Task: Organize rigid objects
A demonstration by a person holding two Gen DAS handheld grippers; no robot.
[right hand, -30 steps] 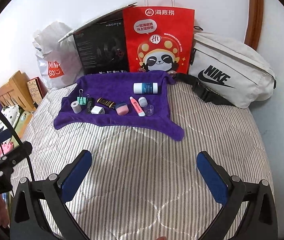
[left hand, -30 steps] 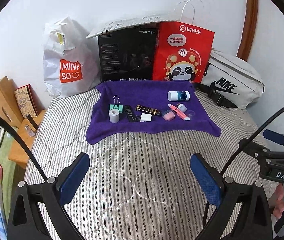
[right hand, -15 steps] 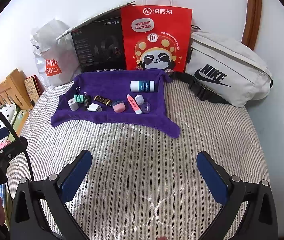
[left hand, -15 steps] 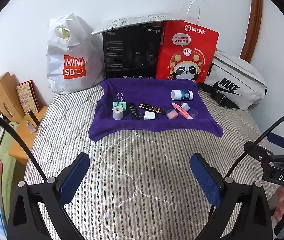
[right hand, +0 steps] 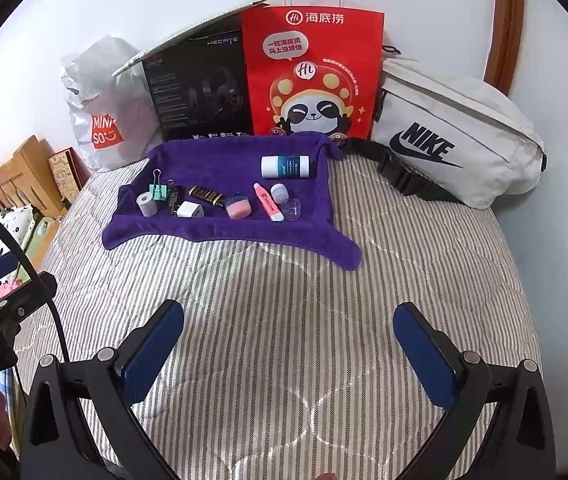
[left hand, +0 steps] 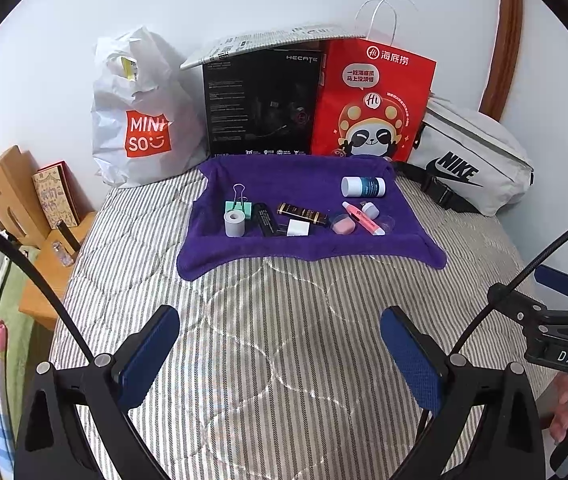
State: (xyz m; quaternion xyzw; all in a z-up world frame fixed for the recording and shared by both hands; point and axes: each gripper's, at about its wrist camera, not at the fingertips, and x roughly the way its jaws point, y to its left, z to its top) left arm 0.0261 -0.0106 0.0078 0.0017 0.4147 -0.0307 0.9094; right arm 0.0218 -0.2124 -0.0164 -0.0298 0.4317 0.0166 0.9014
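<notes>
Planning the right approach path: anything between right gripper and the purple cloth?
Nothing. Only bare striped quilt lies between the open right gripper and the purple cloth, as the right wrist view shows.

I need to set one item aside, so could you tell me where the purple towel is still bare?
The purple towel is bare along its back strip, left of the white-capped bottle. Its front row, from grey roll to clear cap, is crowded.

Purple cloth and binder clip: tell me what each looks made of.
Purple cloth: soft, matte terry or microfibre, judging by its fuzzy nap and limp, rumpled edges. Binder clip: apparently painted mint-green metal body with shiny bare wire handles.
</notes>
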